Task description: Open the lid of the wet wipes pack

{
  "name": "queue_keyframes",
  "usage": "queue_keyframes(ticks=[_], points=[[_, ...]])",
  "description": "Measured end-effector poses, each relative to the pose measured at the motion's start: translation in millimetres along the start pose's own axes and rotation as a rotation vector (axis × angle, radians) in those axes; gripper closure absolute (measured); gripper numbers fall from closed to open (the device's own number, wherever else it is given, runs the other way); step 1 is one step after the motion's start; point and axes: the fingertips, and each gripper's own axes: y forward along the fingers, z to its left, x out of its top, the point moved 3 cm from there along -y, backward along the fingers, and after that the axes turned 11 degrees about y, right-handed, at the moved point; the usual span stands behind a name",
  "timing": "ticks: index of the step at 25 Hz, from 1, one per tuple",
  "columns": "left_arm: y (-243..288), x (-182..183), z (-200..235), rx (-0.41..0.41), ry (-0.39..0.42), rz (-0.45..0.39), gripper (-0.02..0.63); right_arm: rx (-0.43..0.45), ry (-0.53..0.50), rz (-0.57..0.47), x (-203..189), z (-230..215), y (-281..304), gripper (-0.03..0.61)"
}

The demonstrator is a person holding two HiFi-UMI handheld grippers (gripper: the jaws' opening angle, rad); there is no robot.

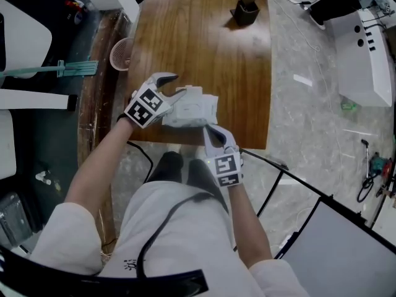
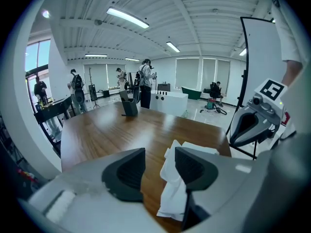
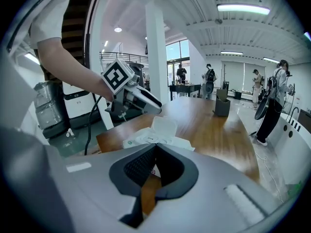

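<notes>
Centre frame, bench (image 1: 204, 42) edge: wet wipes pack (image 1: 193, 110), lid (image 3: 163, 126) raised, task apparently complete; left tool (image 2: 159, 157) released, right tool (image 3: 155, 149) clenched empty.

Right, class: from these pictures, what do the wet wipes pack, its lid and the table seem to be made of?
Wet wipes pack: soft white plastic film, probably; it creases.
Lid: rigid white plastic, holding its shape upright.
Table: wood or veneer, glossy, grain visible.
</notes>
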Motion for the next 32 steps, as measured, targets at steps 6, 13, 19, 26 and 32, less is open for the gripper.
queue_keyframes(ticks=[6, 13, 19, 26, 32], points=[[-21, 12, -15, 0.051, -0.021, -0.024, 0.408, 0.023, -0.004, -0.031, 5, 5, -18, 0.569], [-47, 27, -40, 0.112, -0.051, -0.065, 0.457, 0.057, -0.006, -0.098, 24, 14, -37, 0.569], [-79, 49, -60, 0.198, -0.120, -0.156, 0.594, 0.085, 0.031, -0.153, 44, 17, -57, 0.571], [-98, 55, -78, 0.238, -0.155, -0.192, 0.607, 0.094, 0.023, -0.192, 59, 14, -72, 0.571], [-115, 58, -83, 0.282, -0.187, -0.225, 0.607, 0.086, 0.015, -0.209, 66, 13, -83, 0.571]])
